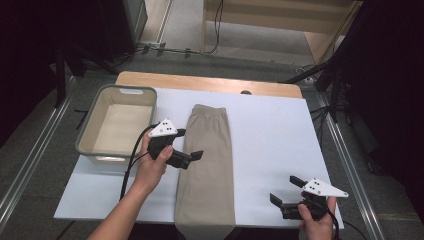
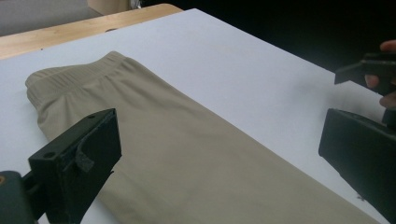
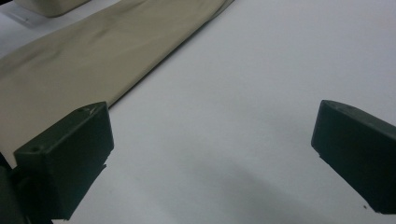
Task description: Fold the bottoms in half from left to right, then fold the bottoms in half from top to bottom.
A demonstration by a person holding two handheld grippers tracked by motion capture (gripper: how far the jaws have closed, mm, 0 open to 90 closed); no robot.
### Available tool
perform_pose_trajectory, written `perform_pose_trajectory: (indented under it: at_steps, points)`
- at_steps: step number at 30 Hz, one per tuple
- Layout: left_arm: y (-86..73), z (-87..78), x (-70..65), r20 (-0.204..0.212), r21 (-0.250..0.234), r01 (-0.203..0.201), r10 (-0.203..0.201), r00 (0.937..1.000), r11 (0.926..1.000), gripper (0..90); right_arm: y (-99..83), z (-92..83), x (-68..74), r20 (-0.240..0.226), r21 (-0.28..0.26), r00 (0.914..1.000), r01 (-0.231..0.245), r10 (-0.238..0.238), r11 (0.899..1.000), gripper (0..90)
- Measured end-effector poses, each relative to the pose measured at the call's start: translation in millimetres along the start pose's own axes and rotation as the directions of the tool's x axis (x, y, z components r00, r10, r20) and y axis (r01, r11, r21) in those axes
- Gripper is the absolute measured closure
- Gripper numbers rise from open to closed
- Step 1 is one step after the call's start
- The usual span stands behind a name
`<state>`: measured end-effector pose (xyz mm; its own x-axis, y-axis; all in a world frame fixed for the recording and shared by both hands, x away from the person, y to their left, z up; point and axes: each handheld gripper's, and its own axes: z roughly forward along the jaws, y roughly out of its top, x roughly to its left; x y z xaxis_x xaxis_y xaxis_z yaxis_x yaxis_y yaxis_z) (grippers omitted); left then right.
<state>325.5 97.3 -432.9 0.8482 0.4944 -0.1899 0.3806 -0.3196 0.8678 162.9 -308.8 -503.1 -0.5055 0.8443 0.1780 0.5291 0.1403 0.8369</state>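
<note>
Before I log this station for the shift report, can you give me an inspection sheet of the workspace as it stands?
Surface: white sheet over a wooden table, flat and clean.
Job's things: folded beige trousers lying lengthwise, waistband at the far end, near end hanging over the table's near edge.
Clutter: grey bin at the left of the sheet, nothing seen inside.
Grippers: left gripper over the trousers' left edge, jaws open; right gripper near the sheet's near right corner, jaws open, holding nothing.
Cables: black cable trailing from the left gripper along the forearm.
Surroundings: grey floor, more cables beyond the table, dark stands at the sides.
</note>
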Motion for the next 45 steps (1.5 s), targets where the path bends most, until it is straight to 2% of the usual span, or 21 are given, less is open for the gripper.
perform_pose_trajectory:
  at_steps: [5, 17, 25, 27, 28, 29, 30, 32, 35, 37, 38, 39, 41, 42, 43, 45]
  points:
    - [4.9, 10.4, 8.8, -0.004, 0.010, 0.011, -0.011, 0.9999, 0.9999, 0.0, 0.7, -0.9, 2.3, 0.011, -0.010, 0.9999, 0.013, -0.013, 1.000, 0.0]
    - [13.5, 27.2, 24.4, -0.010, 0.026, 0.035, -0.034, 0.9994, 0.9991, 0.0, -0.7, 3.1, 4.4, -0.001, 0.007, 0.9998, 0.018, -0.018, 1.000, 0.0]
    - [18.7, 42.5, 41.1, -0.034, 0.051, 0.052, -0.050, 0.9982, 0.9973, 0.0, 0.0, 2.8, 3.6, -0.002, 0.001, 1.0000, 0.008, -0.008, 1.000, 0.0]
    - [20.5, 49.2, 49.5, -0.047, 0.056, 0.070, -0.067, 0.9966, 0.9960, 0.0, 1.2, 4.6, 3.8, -0.005, 0.005, 0.9999, 0.014, -0.014, 1.000, 0.0]
    - [20.5, 49.2, 49.5, -0.047, 0.056, 0.070, -0.067, 0.9966, 0.9960, 0.0, 1.2, 4.6, 3.8, -0.005, 0.005, 0.9999, 0.014, -0.014, 1.000, 0.0]
    - [21.3, 53.6, 55.8, -0.047, 0.057, 0.095, -0.092, 0.9947, 0.9939, 0.0, 3.2, 7.7, 4.4, -0.012, 0.007, 0.9997, 0.021, -0.021, 1.000, 0.0]
    - [21.3, 53.6, 55.8, -0.047, 0.057, 0.095, -0.092, 0.9947, 0.9939, 0.0, 4.6, 9.6, 4.7, -0.016, 0.011, 0.9997, 0.018, -0.017, 1.000, 0.0]
    - [21.8, 61.9, 64.0, -0.063, 0.078, 0.113, -0.108, 0.9921, 0.9905, 0.0, 8.7, 13.6, 4.8, -0.027, 0.011, 0.9996, 0.013, -0.012, 1.000, 0.0]
    - [22.4, 67.0, 69.5, -0.082, 0.099, 0.117, -0.109, 0.9907, 0.9882, 2.3, 13.8, 19.1, 5.4, -0.032, 0.012, 0.9991, 0.027, -0.027, 1.000, 0.0]
    - [22.5, 72.1, 79.5, -0.095, 0.099, 0.150, -0.141, 0.9854, 0.9837, 3.5, 23.7, 30.4, 4.7, -0.043, 0.022, 0.9986, 0.033, -0.032, 0.999, 0.0]
    - [22.5, 72.1, 79.5, -0.095, 0.099, 0.150, -0.141, 0.9854, 0.9837, 4.3, 27.8, 35.0, 4.2, -0.048, 0.025, 0.9983, 0.034, -0.033, 0.999, 0.0]
    - [21.2, 75.0, 85.7, -0.112, 0.093, 0.166, -0.156, 0.9814, 0.9817, 4.4, 32.1, 40.1, 3.9, -0.048, 0.025, 0.9982, 0.038, -0.036, 0.999, 0.0]
    - [19.4, 77.6, 92.2, -0.113, 0.097, 0.186, -0.175, 0.9781, 0.9778, 4.5, 40.9, 51.1, 3.6, -0.052, 0.031, 0.9975, 0.049, -0.048, 0.998, 0.0]
    - [19.4, 77.6, 92.2, -0.113, 0.097, 0.186, -0.175, 0.9781, 0.9778, 4.5, 40.9, 51.1, 3.6, -0.052, 0.031, 0.9975, 0.049, -0.048, 0.998, 0.0]
    - [17.6, 80.8, 97.5, -0.137, 0.106, 0.203, -0.188, 0.9726, 0.9734, 4.8, 50.2, 63.0, 3.5, -0.062, 0.036, 0.9967, 0.054, -0.052, 0.998, 0.0]
    - [16.1, 82.7, 101.9, -0.171, 0.108, 0.213, -0.193, 0.9662, 0.9711, 7.9, 59.7, 74.7, 3.3, -0.068, 0.043, 0.9958, 0.065, -0.062, 0.997, 0.0]
